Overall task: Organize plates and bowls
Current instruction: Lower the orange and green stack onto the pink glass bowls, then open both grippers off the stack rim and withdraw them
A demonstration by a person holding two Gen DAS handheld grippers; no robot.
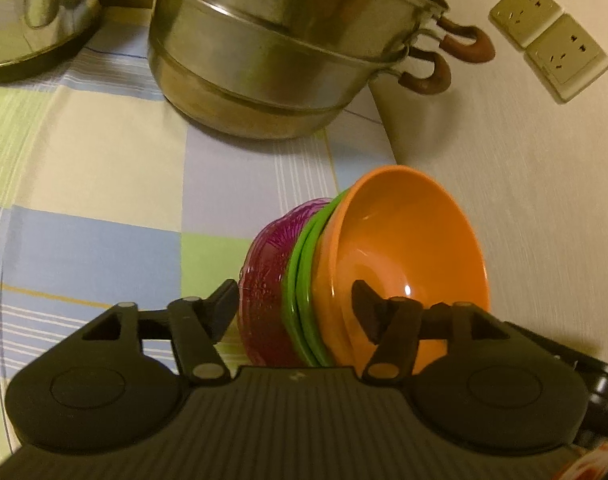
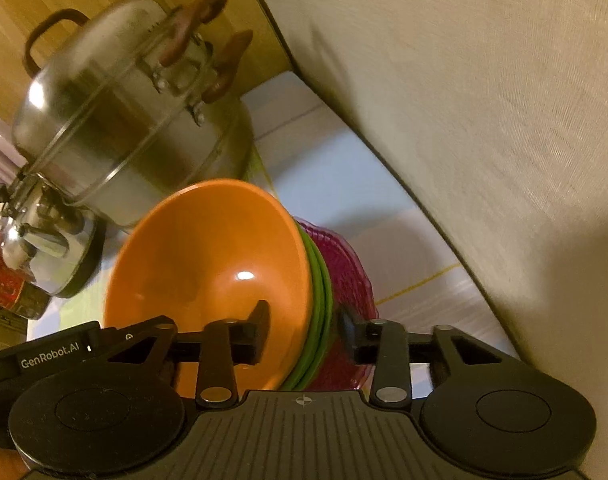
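A: Left gripper [image 1: 294, 300] first. Fingers spread around the nested stack, one outside the purple glass bowl [image 1: 264, 292], the other inside the orange bowl [image 1: 408, 252]. Clamped or only touching? Can't tell: left finger sits just beside the purple wall.

B: Right gripper [image 2: 304, 330]: narrower gap, one finger inside the orange bowl [image 2: 208, 264], other against the purple glass bowl [image 2: 350, 276]. Looks pinched on the stack's rims.

A: Stack order: purple at the base end, green plates [image 1: 300, 280] between, orange nested last. The whole stack is tipped on its side, mouth facing sideways.

B: Where?

A: Over the checked cloth [image 1: 84, 200] on the tabletop, near the edge along the beige wall [image 1: 524, 200]. Resting or lifted, unclear.

B: Behind it?

A: Steel steamer pot [image 1: 272, 60] with brown handles, toward the back edge. Kettle [image 1: 40, 12] further left, near the back corner. Two wall sockets [image 1: 548, 36] on the wall.
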